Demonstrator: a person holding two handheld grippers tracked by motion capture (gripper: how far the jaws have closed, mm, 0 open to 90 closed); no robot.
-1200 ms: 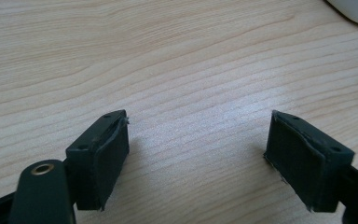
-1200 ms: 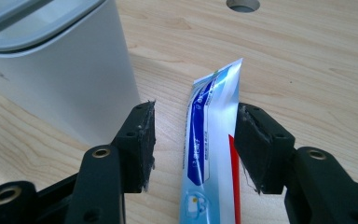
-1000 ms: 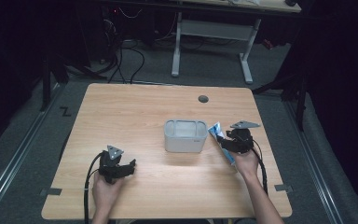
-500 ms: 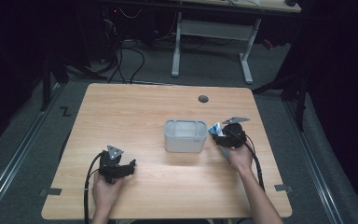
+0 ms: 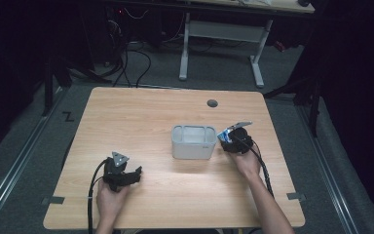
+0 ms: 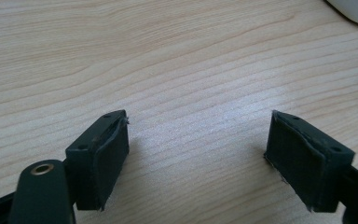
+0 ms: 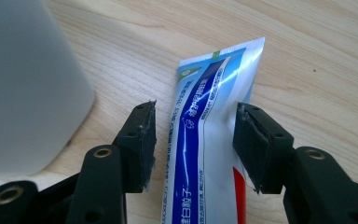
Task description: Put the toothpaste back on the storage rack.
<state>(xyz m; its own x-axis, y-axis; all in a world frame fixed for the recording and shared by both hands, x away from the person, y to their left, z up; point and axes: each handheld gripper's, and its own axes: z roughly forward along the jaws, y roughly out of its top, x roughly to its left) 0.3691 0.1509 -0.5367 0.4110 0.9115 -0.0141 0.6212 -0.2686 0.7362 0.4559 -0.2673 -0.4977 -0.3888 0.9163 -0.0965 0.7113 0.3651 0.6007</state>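
Observation:
A blue and white toothpaste tube lies flat on the wooden table, its crimped end pointing away. My right gripper straddles it with the jaws open. They have just been closing; a strip of wood shows between the left pad and the tube. From above, the right gripper sits just right of the white box, with the tube poking out beside it. My left gripper rests near the front left, open, nothing between its pads.
The white box stands at mid-table, close to the left of the right gripper's jaws. A round grommet hole sits near the far edge. Cables trail from both grippers toward the front edge. A desk frame stands beyond the table.
My right gripper has moved left and lower, coming over the toothpaste tube beside the box. The left gripper has stayed put.

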